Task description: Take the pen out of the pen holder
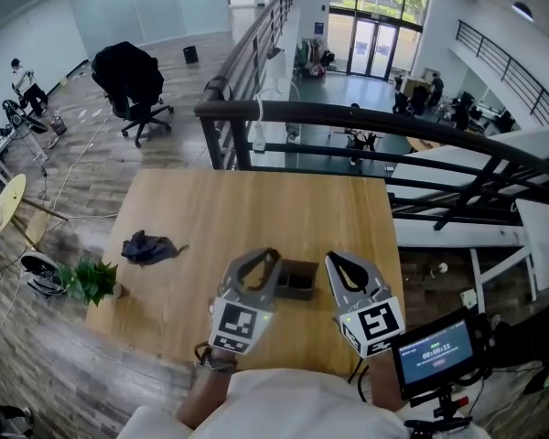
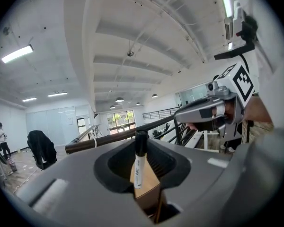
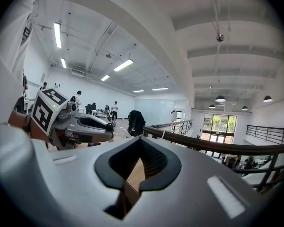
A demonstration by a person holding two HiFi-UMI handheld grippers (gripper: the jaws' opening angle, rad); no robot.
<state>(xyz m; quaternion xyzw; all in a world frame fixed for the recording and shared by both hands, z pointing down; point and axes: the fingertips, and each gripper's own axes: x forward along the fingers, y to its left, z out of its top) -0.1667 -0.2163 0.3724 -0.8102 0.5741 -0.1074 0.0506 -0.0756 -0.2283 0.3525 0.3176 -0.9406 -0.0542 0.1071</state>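
Two tools are hovering over the worktop (image 1: 183, 218): the left tool (image 1: 272, 257) is pinching the upright pen (image 2: 138, 169) between its closed jaws, while the right tool (image 1: 333, 260) is hanging closed and empty at 3 o'clock from the pen holder (image 1: 299, 280)

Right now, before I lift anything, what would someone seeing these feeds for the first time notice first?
First, the white pen with its black cap, standing upright between the jaws of the left tool, which look closed on it. Next, the dark pen holder sits on the wooden table between the two tools; the right tool is shut and empty. A crumpled dark cloth lies alone towards the table's left side.
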